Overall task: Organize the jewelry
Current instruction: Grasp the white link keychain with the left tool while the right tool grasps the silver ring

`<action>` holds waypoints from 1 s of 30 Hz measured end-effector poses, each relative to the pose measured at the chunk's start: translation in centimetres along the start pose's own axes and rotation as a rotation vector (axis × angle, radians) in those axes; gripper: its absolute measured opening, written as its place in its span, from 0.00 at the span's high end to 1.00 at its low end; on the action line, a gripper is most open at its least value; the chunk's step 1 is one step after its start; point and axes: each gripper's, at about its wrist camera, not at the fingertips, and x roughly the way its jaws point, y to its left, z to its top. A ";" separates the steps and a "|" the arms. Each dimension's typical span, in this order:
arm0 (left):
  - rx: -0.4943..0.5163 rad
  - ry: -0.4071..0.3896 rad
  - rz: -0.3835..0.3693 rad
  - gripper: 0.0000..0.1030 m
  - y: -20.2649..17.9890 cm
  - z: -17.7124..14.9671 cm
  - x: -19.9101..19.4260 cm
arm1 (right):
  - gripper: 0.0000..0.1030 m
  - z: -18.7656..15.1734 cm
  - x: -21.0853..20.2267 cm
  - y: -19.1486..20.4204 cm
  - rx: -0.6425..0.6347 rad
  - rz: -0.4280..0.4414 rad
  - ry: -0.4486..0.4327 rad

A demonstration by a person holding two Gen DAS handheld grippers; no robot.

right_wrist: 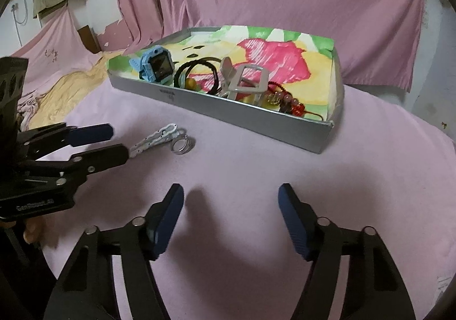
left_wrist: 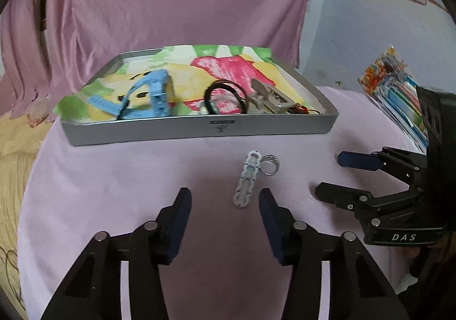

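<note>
Left wrist view has my left fingers (left_wrist: 225, 197) spread wide apart and holding nothing, low over the pink-covered surface (left_wrist: 142, 177). Just ahead of them, nearer the right-hand finger, lies a white link bracelet (left_wrist: 247, 178), stretched lengthwise away from me. A silver ring (left_wrist: 271, 166) sits just beside its far end on the right; from here I cannot tell whether the two touch. Beyond both stands a grey tray (left_wrist: 199, 131) lined with a flowered paper. Inside it, ahead and left of my fingers, a light blue smartwatch (left_wrist: 151, 99) stands on its strap; ahead and right are a black hair tie (left_wrist: 226, 97) and a grey hair clip (left_wrist: 266, 99). My right fingers (left_wrist: 330, 177) come in from the right, also apart and empty, well clear of the bracelet.

Seen from the right wrist, my right fingers (right_wrist: 230, 200) are spread over bare cloth. The bracelet (right_wrist: 155, 139) and ring (right_wrist: 182, 144) lie ahead and to the left, with my left fingers (right_wrist: 118, 141) at the bracelet's near end, its tip hidden behind one finger. At the tray's (right_wrist: 256, 126) near right corner lies a beaded bracelet (right_wrist: 285, 101), brown and red, blurred.
</note>
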 end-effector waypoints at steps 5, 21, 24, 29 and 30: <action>0.037 0.058 -0.023 0.68 -0.7 0.9 1.6 | 0.43 0.1 -0.1 -0.1 -0.003 0.001 0.007; 0.015 0.072 0.008 0.87 -0.1 1.6 2.1 | 0.50 1.5 1.0 1.1 -0.051 -0.005 0.018; -0.026 0.068 0.019 0.87 1.1 1.4 1.8 | 0.50 1.9 1.4 1.7 -0.068 0.008 0.019; -0.062 0.062 0.025 0.87 2.2 1.1 1.4 | 0.59 2.8 2.0 3.1 -0.109 0.016 0.019; -0.065 0.062 0.024 0.87 2.3 1.1 1.5 | 0.60 3.0 2.2 3.3 -0.113 0.020 0.018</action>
